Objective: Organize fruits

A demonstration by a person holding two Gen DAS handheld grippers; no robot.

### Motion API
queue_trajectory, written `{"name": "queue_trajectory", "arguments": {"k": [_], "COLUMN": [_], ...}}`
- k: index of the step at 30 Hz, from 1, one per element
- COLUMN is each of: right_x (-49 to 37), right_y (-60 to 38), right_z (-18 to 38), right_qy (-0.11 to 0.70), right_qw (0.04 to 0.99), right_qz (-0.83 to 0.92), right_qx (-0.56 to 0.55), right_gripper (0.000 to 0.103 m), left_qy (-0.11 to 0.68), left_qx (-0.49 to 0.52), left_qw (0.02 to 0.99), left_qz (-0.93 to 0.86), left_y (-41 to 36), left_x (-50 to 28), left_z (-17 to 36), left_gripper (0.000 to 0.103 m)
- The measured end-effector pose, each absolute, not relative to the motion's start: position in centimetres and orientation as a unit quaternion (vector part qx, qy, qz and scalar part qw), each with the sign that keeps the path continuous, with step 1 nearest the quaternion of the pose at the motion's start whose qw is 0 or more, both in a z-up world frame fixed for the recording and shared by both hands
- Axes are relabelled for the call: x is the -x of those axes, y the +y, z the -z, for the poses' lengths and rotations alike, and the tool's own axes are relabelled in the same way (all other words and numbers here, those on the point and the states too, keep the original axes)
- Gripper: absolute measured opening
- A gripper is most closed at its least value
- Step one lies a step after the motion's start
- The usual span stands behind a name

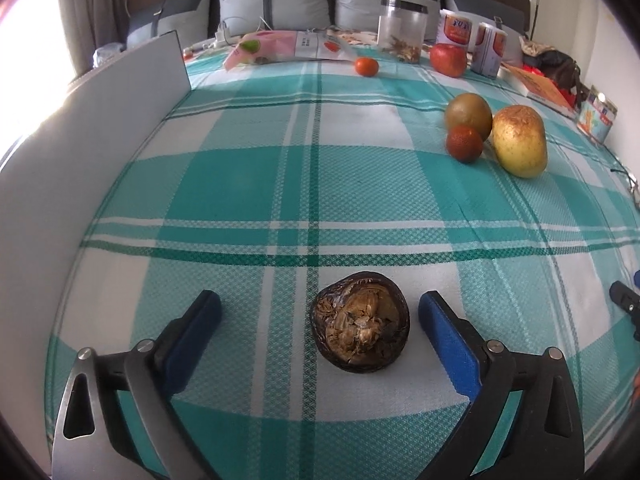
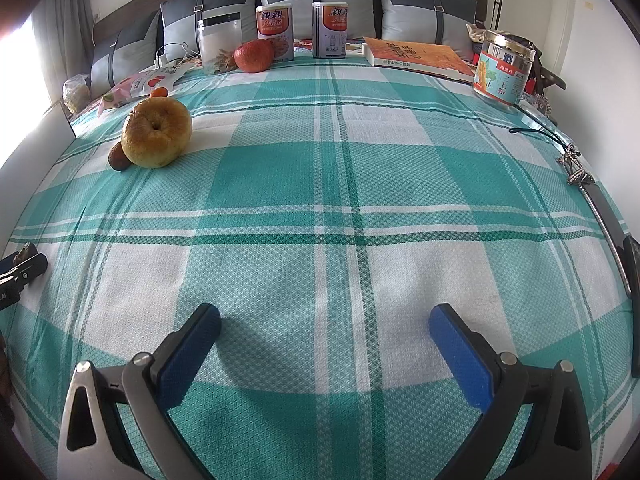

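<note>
Brown and shrivelled, lying on the teal-checked bed (image 1: pixel 240 184) in the left wrist view: dark husked fruit (image 1: pixel 360 322), squarely between the fingers (image 1: pixel 448 332) of the left gripper (image 1: pixel 320 300). Spread wide, pinching nothing, with bare sheet showing on both sides of the fruit and the narrower gap on the picture's right. Roughly round, so no long axis to line up with; torn, fibrous face turned up toward the camera. Points steeply down at the sheet, fingertips low beside the fruit. Farther up the bed and off to the right, well apart from it: yellow pear-shaped fruit (image 1: pixel 520 142), greenish round fruit (image 1: pixel 469 117) and small red fruit (image 1: pixel 464 143) huddled together, seemingly touching. Beyond those, near the pillows, a tangerine (image 1: pixel 367 67) and a red apple (image 1: pixel 448 60) among jars and cans. In the right wrist view: right gripper (image 2: pixel 325 316) likewise spread and empty, tilted down over bare sheet with no fruit anywhere near its fingers (image 2: pixel 192 340). Yellow fruit far up and to the left there, the left gripper just poking in at the left edge. Judged from this: left hand by far the nearer to the dark fruit, and any closing needs only a slight shift toward the picture's right to centre it.
</note>
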State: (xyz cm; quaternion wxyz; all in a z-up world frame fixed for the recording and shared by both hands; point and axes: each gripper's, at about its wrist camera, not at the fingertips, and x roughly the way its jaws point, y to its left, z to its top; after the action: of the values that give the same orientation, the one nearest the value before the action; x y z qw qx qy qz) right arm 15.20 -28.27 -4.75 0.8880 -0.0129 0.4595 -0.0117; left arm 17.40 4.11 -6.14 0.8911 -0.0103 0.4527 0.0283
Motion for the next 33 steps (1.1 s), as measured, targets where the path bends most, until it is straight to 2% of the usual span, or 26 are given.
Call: {"name": "queue_trajectory", "arguments": {"k": [33], "right_x": [-15.20], "right_y": [-28.32], "right_z": [4.76], "right_qy": [0.460], "right_qw": [0.888], "right_qz": [0.011], "right_qx": [0.012], "right_gripper": [0.103], "left_qy": [0.453], "left_qx": [0.010], "left_qw": [0.891], "left_qz": [-0.029], "left_y": [4.14], "left_x": [-17.37], "left_z": [6.15], "left_gripper": [0.102]}}
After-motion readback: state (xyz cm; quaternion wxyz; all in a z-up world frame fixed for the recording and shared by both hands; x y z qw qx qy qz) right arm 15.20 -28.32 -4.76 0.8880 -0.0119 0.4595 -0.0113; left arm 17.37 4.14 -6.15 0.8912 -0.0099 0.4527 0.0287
